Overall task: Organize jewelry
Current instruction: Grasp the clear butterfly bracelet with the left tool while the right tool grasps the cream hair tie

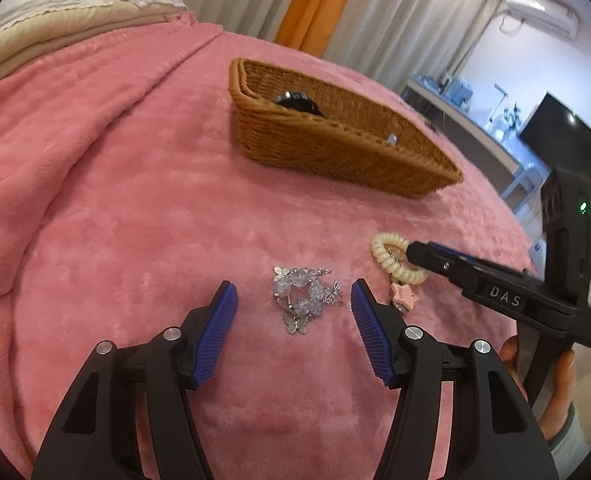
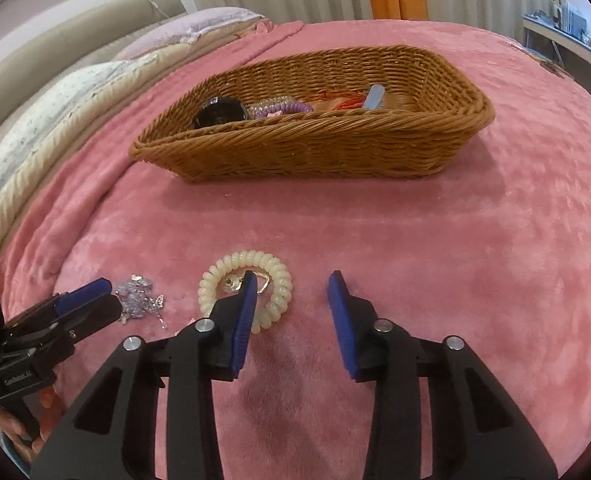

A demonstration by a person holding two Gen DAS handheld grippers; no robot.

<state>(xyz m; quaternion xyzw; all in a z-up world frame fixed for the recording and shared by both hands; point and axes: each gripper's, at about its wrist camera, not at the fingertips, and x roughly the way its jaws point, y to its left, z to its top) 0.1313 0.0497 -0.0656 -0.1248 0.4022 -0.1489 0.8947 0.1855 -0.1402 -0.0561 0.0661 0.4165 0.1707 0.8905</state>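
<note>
A silver butterfly bracelet with pale crystal beads [image 1: 305, 298] lies on the pink blanket, between the tips of my open left gripper [image 1: 294, 294]. It also shows in the right wrist view [image 2: 141, 300]. A cream spiral hair tie [image 2: 245, 292] with a small charm lies to its right; it also shows in the left wrist view [image 1: 395, 258]. My open right gripper [image 2: 292, 286] hovers low, its left finger over the tie's ring. A wicker basket [image 2: 327, 148] behind holds a black round item [image 2: 219, 116], a purple spiral tie [image 2: 279, 106] and other pieces.
The pink blanket [image 1: 115, 200] covers the bed. Folded bedding and pillows [image 2: 55, 96] lie at the far left. A desk and dark screen [image 1: 555, 140] stand off the bed's right side. A pink star charm [image 1: 403, 296] lies by the left gripper's right finger.
</note>
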